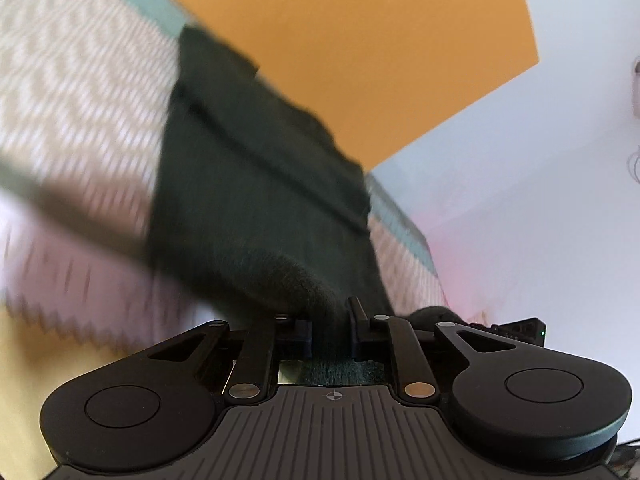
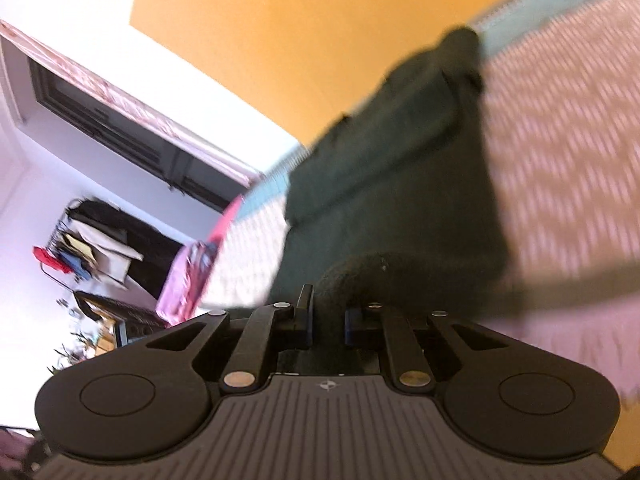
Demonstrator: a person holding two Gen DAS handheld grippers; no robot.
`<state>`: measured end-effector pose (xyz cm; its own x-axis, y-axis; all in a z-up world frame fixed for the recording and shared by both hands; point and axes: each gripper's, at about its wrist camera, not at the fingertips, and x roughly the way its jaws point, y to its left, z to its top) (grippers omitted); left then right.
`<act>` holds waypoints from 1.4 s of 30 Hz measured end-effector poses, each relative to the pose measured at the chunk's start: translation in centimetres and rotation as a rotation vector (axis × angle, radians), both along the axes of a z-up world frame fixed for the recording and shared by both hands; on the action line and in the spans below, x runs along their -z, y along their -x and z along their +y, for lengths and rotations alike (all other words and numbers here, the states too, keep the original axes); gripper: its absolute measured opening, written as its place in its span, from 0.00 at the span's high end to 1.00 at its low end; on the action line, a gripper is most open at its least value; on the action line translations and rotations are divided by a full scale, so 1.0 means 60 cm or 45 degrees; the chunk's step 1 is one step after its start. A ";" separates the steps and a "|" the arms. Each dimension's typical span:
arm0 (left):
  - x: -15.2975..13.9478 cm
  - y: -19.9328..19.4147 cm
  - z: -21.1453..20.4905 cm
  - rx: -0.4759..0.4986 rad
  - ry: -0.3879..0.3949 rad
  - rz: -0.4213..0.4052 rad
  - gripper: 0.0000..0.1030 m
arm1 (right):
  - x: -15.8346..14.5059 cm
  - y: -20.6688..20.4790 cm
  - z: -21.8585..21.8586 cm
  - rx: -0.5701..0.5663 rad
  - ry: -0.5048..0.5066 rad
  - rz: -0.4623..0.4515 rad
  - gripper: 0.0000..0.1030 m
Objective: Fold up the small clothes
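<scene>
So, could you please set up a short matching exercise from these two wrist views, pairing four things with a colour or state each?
Things:
1. garment
2. wall panel
3. bedspread
4. left gripper

Descriptions:
A. orange
B. patterned in pale beige and white
C. dark green
D. jaws shut on cloth

Pairs: 1-C, 2-A, 3-B, 4-D

The right gripper likewise clamps an edge of the same garment.
</scene>
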<state>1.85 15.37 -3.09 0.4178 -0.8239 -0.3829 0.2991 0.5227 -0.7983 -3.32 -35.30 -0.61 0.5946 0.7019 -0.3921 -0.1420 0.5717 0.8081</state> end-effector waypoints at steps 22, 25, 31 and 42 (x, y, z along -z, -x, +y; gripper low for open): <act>-0.004 -0.430 -0.012 -0.339 -0.239 0.023 0.26 | 0.048 -0.488 -0.048 0.354 -0.034 0.121 0.80; -0.006 -0.434 0.006 -0.326 -0.166 0.061 0.25 | 0.081 -0.484 -0.063 0.438 -0.162 0.144 0.55; -0.030 -0.434 0.042 -0.360 -0.128 0.065 0.25 | 0.071 -0.445 -0.094 0.654 -0.047 0.058 0.38; -0.054 -0.473 0.029 -0.289 -0.082 0.131 0.00 | 0.042 -0.368 0.011 0.511 0.562 -0.109 0.38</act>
